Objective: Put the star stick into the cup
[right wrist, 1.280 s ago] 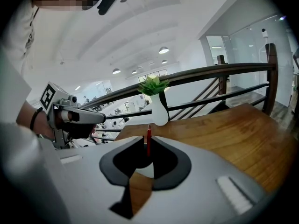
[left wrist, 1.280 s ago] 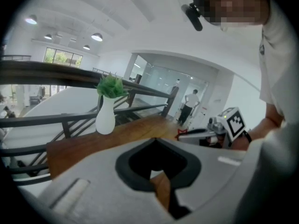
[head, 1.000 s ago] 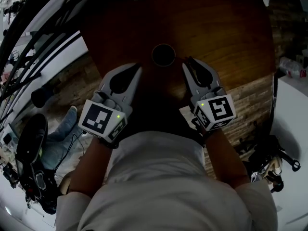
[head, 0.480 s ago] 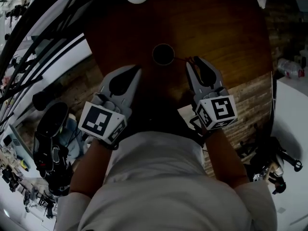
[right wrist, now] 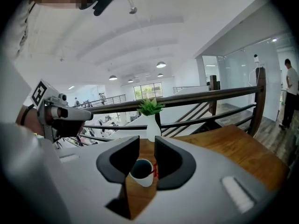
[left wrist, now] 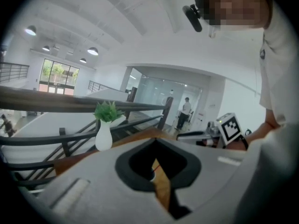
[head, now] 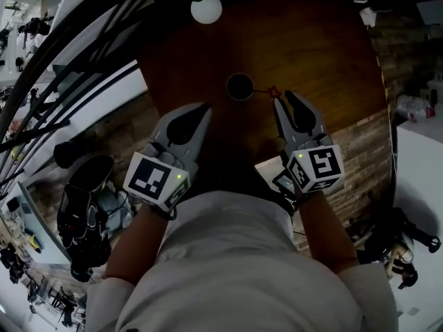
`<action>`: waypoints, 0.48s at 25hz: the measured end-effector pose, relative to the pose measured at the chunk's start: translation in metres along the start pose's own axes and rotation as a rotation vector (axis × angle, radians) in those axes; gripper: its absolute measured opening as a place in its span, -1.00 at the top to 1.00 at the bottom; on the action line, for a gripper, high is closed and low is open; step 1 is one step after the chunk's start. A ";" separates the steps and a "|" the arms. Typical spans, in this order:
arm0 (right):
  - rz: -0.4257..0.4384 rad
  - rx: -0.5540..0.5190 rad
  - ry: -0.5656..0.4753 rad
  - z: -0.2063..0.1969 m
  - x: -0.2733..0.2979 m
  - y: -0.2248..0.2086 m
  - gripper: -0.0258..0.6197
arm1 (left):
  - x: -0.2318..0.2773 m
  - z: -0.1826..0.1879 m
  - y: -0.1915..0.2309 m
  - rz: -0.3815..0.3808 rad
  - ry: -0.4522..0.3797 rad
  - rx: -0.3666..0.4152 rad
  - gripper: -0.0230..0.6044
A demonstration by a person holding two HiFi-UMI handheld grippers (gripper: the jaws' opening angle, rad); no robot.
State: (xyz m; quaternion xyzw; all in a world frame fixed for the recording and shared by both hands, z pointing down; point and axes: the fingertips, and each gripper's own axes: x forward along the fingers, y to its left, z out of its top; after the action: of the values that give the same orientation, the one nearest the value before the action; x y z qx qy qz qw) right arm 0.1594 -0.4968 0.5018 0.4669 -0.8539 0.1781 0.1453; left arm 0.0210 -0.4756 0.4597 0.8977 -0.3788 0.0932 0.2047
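Wider than a second ago, the jaws of our right hand-held gripper (head: 283,97) now stand released, with nothing pinched. The star stick (head: 273,90) sits just ahead of its tips, between them and the cup (head: 239,86) on the wooden bench (head: 325,54). Its long axis runs across our view: red star end pointing right, toward that gripper, plain end at the cup's rim. We can't tell whether it dips inside. Our left hand-held gripper (head: 203,107) hangs back, clenched and empty.
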 end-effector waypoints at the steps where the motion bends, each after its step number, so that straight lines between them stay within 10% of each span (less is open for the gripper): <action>1: -0.003 -0.004 -0.012 0.006 -0.004 0.009 0.59 | -0.009 0.005 -0.003 -0.005 -0.010 0.010 0.92; 12: -0.010 -0.051 -0.092 0.032 -0.059 0.074 0.68 | -0.075 0.036 -0.044 -0.052 -0.089 0.091 0.92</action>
State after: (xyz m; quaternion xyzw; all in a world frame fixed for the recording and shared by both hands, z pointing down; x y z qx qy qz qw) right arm 0.1250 -0.4300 0.4360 0.4750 -0.8616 0.1341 0.1188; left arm 0.0005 -0.4158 0.3904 0.9188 -0.3596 0.0649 0.1490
